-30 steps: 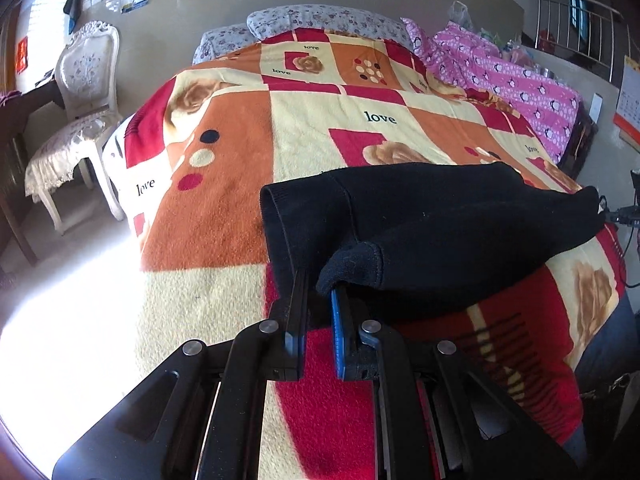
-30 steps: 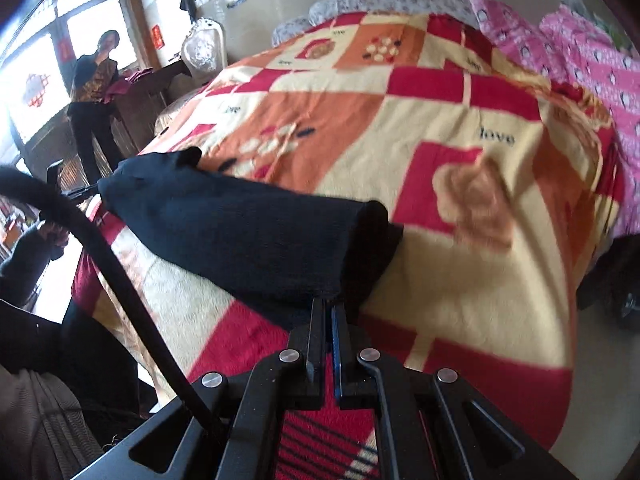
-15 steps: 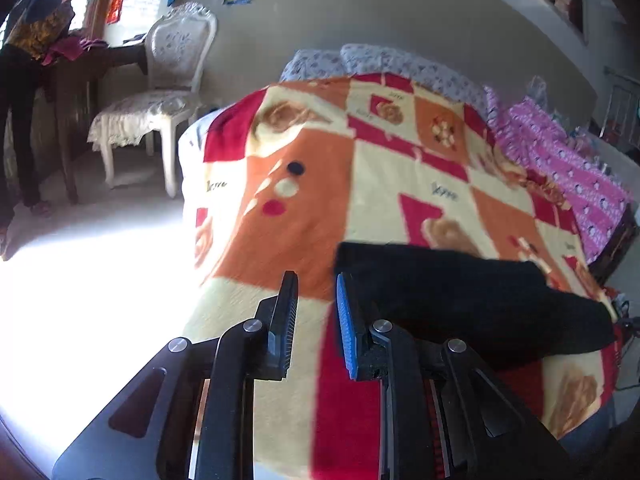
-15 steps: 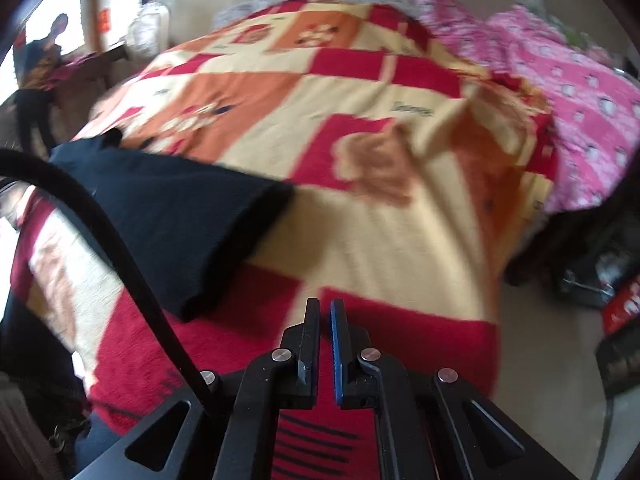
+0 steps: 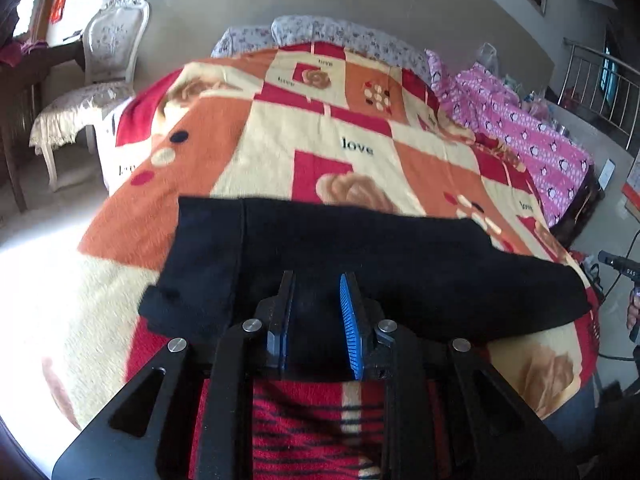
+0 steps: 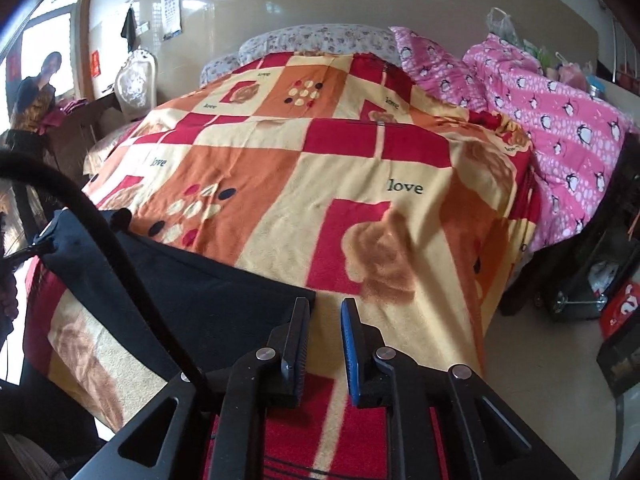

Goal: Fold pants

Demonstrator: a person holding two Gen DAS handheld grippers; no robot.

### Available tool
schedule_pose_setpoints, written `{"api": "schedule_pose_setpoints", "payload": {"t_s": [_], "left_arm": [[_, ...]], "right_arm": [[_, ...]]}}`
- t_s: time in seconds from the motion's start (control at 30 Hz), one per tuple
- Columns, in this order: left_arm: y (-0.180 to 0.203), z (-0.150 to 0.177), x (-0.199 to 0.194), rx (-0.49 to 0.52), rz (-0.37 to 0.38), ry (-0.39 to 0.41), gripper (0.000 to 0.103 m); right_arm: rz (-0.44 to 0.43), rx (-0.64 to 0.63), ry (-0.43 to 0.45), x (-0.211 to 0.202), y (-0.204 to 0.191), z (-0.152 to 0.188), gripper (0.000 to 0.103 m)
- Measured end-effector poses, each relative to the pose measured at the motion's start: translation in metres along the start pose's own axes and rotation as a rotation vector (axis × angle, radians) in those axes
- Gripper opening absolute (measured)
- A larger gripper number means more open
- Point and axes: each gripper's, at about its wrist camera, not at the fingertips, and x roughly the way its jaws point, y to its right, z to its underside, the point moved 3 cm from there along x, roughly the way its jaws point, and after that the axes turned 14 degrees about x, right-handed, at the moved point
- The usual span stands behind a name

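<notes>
The black pants (image 5: 360, 256) lie folded flat across the near end of the bed, on the red, orange and cream blanket (image 5: 320, 140). My left gripper (image 5: 318, 284) is open and empty, its fingertips over the pants' near edge. In the right wrist view the pants (image 6: 200, 292) lie to the left, crossed by a black cable. My right gripper (image 6: 324, 312) is open and empty, just right of the pants' right end, above the blanket (image 6: 320, 180).
A pink penguin quilt (image 6: 560, 128) lies along the bed's right side. A white chair (image 5: 92, 92) stands left of the bed. A person (image 6: 36, 88) stands by the window. A black cable (image 6: 120, 272) crosses the right wrist view. Boxes and clutter (image 6: 608, 288) sit on the floor at right.
Both grippers let go of the pants, which now lie flat on the blanket. Both drew back, swung off the pants, then returned. Both jaws have opened wider.
</notes>
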Motion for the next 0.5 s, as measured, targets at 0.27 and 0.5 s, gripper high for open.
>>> {"api": "schedule_pose_setpoints", "payload": {"t_s": [0.27, 0.5], "left_arm": [[-0.029, -0.025, 0.057, -0.132, -0.073, -0.182, 0.044], [-0.029, -0.029, 0.083, -0.152, -0.139, -0.216, 0.044]], "right_arm": [[-0.149, 0.012, -0.007, 0.017, -0.026, -0.01, 0.045], [-0.133, 0.039, -0.242, 0.099, -0.046, 0.012, 0.046]]}}
